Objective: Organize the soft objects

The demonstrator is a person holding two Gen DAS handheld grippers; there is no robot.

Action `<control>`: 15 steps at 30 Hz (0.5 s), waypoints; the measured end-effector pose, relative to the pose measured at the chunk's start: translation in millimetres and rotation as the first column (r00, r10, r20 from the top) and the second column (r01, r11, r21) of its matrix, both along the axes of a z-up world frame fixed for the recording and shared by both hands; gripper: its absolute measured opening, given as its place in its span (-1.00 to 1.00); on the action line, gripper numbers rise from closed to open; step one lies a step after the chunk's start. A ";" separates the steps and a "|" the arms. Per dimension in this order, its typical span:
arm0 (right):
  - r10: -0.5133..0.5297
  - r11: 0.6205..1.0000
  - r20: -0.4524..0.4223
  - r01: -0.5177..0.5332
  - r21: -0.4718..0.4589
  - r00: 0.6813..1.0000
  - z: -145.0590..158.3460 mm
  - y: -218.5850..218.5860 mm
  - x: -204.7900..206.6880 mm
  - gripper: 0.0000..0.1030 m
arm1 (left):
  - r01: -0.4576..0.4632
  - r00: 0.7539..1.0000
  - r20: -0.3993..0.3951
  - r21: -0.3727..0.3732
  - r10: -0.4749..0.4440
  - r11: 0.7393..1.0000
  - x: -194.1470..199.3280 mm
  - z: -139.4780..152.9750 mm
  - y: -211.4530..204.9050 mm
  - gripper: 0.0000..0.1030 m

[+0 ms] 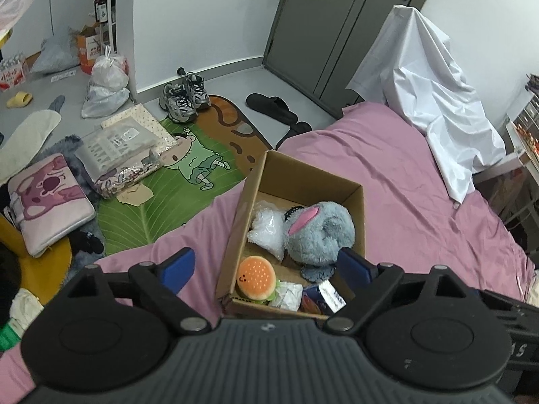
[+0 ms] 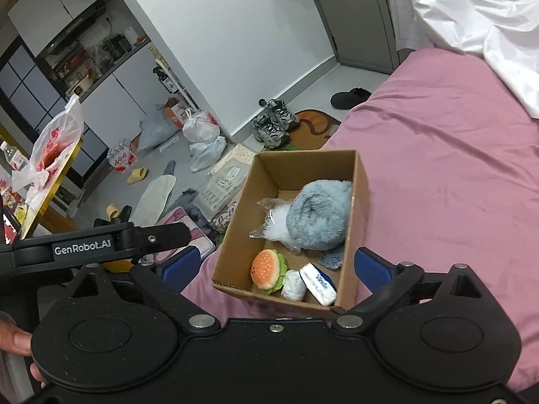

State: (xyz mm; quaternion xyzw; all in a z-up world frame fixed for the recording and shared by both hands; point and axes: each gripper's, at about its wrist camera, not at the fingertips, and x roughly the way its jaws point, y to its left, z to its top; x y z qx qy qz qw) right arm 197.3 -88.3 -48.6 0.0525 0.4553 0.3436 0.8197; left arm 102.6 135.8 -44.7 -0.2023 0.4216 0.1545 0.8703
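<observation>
Cardboard forms the open box sitting on the pink bedsheet near the bed's edge. Inside lie a grey plush toy against the right wall, a clear bag of white stuffing beside it, a burger plush at the near end, a white wrapped bundle and a blue-and-white packet. The left gripper and the right gripper both hang above the box's near end, jaws spread wide with nothing held between them. Sneakers stand on the floor beyond.
</observation>
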 end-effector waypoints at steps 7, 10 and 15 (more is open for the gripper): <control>-0.017 1.000 0.025 0.017 0.009 1.000 17.7 -18.3 -8.3 1.00 | 0.041 0.999 -0.005 0.014 -0.041 0.999 -14.7 14.7 -14.3 0.87; -0.020 1.000 0.037 0.019 0.010 0.999 26.8 -23.4 -13.3 1.00 | 0.066 0.998 -0.010 0.012 -0.066 0.998 -20.8 18.9 -21.2 0.93; 0.014 1.000 0.072 -0.016 0.025 0.997 39.8 -31.8 -28.7 1.00 | 0.090 0.996 0.002 0.039 -0.090 0.995 -36.5 28.4 -28.1 0.94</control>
